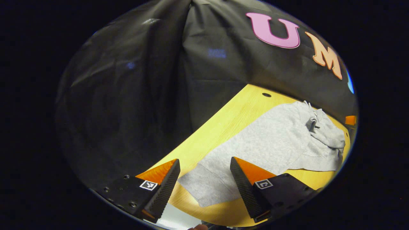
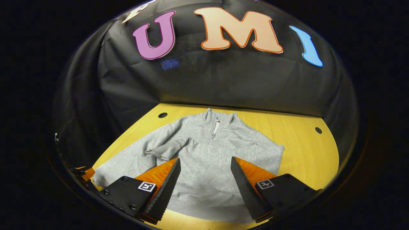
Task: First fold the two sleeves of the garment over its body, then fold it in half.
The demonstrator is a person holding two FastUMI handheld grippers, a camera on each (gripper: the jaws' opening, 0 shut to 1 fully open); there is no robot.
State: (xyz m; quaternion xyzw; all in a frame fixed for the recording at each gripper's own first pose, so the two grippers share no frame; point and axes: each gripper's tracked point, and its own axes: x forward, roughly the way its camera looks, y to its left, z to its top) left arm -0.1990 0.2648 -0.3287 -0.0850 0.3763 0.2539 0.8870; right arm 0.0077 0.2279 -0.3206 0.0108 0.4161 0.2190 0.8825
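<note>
Lying flat on the yellow wooden table (image 2: 297,143), the grey sweatshirt (image 2: 204,153) spreads out ahead of the right gripper (image 2: 204,179), whose two fingers stand wide apart above the lower body of the garment with nothing between them. From this gripper the collar and short zip (image 2: 214,127) point away toward the far wall. One sleeve is folded in across the chest, just ahead of its left finger; on the other side the cloth ends in a blunt folded edge ahead of its right finger.

In the left gripper view, the left gripper (image 1: 204,182) is likewise spread open and empty, hovering over the hem corner of the sweatshirt (image 1: 265,143), which stretches away ahead and to its right, with the bunched collar end farthest off. Bare table (image 1: 223,124) runs along the garment's edge ahead of its left finger.
</note>
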